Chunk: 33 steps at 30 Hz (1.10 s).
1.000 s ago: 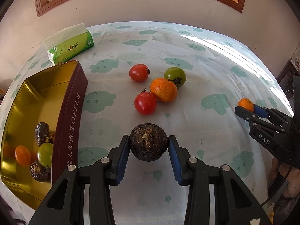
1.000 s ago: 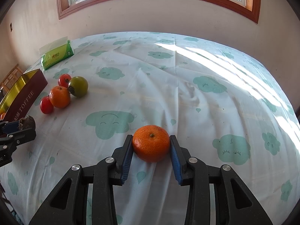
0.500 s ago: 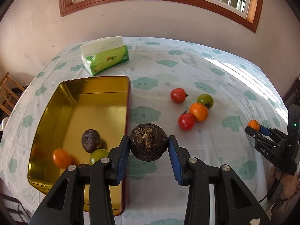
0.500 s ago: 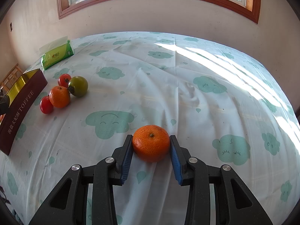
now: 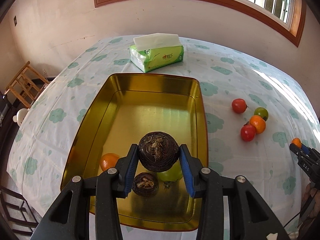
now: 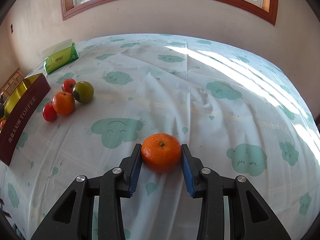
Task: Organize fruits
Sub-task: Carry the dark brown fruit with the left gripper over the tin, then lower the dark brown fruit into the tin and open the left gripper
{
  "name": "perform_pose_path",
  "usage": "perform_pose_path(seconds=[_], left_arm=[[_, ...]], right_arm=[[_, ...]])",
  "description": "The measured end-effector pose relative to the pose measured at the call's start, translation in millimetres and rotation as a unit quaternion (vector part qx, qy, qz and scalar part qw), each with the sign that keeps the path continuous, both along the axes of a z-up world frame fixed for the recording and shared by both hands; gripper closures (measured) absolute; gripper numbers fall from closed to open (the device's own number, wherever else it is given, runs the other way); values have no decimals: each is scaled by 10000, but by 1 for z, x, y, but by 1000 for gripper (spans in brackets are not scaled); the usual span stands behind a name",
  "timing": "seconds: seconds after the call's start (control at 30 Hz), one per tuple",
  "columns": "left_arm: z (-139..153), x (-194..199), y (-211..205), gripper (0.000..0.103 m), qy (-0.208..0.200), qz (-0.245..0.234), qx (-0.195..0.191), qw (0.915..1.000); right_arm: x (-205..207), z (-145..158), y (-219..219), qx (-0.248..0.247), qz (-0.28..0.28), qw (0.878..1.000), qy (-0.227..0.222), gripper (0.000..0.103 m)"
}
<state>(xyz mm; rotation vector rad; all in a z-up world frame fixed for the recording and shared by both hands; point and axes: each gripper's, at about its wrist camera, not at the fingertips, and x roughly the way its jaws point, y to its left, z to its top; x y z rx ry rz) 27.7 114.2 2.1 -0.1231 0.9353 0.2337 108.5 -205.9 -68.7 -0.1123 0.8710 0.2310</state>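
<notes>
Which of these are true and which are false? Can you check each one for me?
1. The left gripper holds a dark brown fruit. True.
2. The right gripper is empty. False: it is shut on an orange.
3. The gold tin has nothing inside. False: an orange fruit, a green one and a dark one lie in it.
4. A tissue pack sits beyond the tin. True.
5. Four fruits sit together on the cloth. True.
</notes>
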Motion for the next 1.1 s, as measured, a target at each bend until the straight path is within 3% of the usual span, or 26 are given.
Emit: perform_pose_path(seconds=[0.57, 1.1], left_arm=[[-21, -4, 29, 66, 230, 263, -6, 9994], [-23, 3, 31, 65, 301, 198, 263, 9990]], right_arm=[[0, -1, -1, 14, 18, 10000, 3, 64], [0, -1, -1, 24, 30, 10000, 6, 64]])
